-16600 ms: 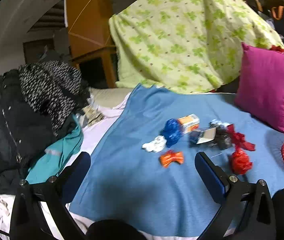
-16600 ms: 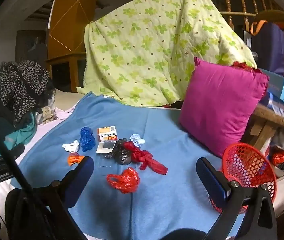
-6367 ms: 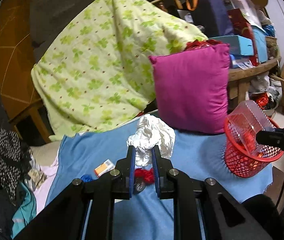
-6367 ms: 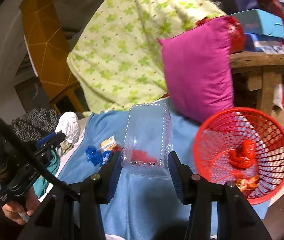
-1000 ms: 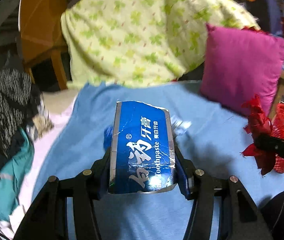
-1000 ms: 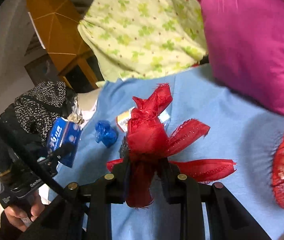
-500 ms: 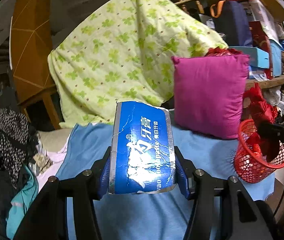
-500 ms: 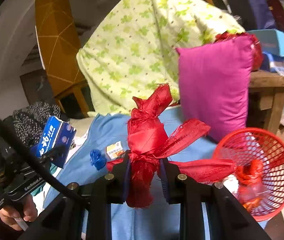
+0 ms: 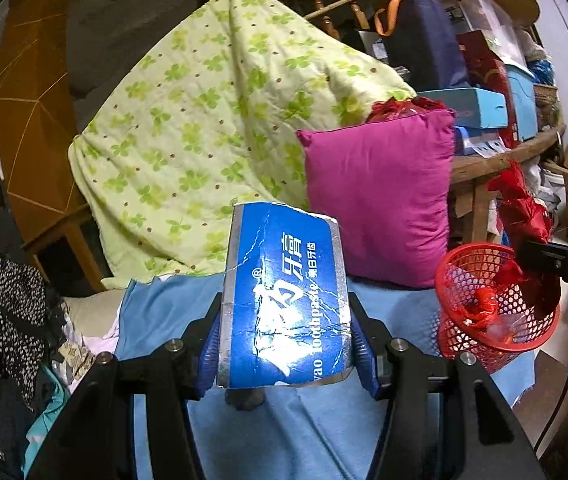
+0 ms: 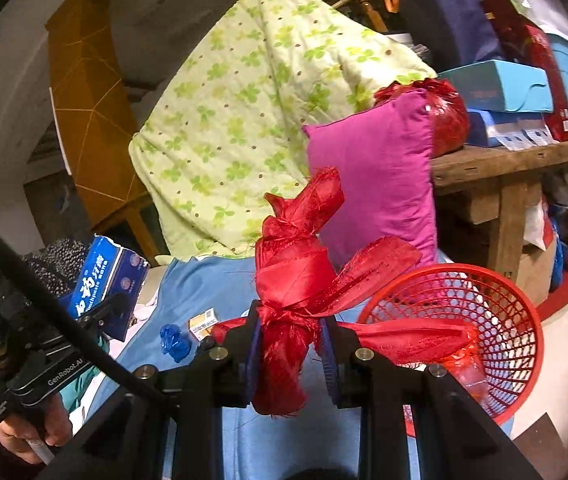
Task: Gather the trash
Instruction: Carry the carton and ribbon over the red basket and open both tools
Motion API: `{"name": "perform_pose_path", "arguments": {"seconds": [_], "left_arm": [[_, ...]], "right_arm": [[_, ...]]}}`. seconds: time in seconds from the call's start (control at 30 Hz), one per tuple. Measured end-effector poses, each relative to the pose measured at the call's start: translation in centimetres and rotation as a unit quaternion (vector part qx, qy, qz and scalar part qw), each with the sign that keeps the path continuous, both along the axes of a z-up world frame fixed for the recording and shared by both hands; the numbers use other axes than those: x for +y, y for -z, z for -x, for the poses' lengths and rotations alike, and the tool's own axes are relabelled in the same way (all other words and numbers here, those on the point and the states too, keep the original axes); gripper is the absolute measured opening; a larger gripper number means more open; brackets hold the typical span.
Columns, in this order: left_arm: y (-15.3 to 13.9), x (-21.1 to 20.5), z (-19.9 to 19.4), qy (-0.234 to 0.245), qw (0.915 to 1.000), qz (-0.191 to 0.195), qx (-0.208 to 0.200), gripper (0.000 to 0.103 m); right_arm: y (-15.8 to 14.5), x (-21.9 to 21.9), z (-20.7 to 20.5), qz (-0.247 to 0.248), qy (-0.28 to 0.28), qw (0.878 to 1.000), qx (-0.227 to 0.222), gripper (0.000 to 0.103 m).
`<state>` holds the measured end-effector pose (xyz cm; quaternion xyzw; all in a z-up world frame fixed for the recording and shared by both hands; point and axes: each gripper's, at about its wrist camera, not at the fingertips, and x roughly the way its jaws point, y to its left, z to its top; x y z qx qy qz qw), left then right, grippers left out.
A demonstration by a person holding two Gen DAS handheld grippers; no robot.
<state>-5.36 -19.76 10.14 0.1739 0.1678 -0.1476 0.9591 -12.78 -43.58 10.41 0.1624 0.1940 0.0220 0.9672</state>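
Toothpaste box [image 9: 284, 300] clamped in left gripper [image 9: 286, 344] (red ribbon [image 10: 288, 280] pinched in right gripper [image 10: 288, 344])

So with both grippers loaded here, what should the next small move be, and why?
Probably open the right gripper and drop the red ribbon bundle into the red basket. Seen from the left wrist, the ribbon already hangs over the basket's mouth. The left gripper, clamped on the blue toothpaste box, sits further from the basket, so it would follow.
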Motion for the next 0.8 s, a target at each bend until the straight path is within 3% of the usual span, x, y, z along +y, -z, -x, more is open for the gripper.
{"name": "perform_pose_path", "arguments": {"seconds": [0.8], "left_arm": [[0.8, -10.0, 1.4, 0.069, 0.9963, -0.051, -0.008, 0.058]], "right_arm": [[1.9, -7.4, 3.1, -0.041, 0.063, 0.997, -0.012, 0.028]]}}
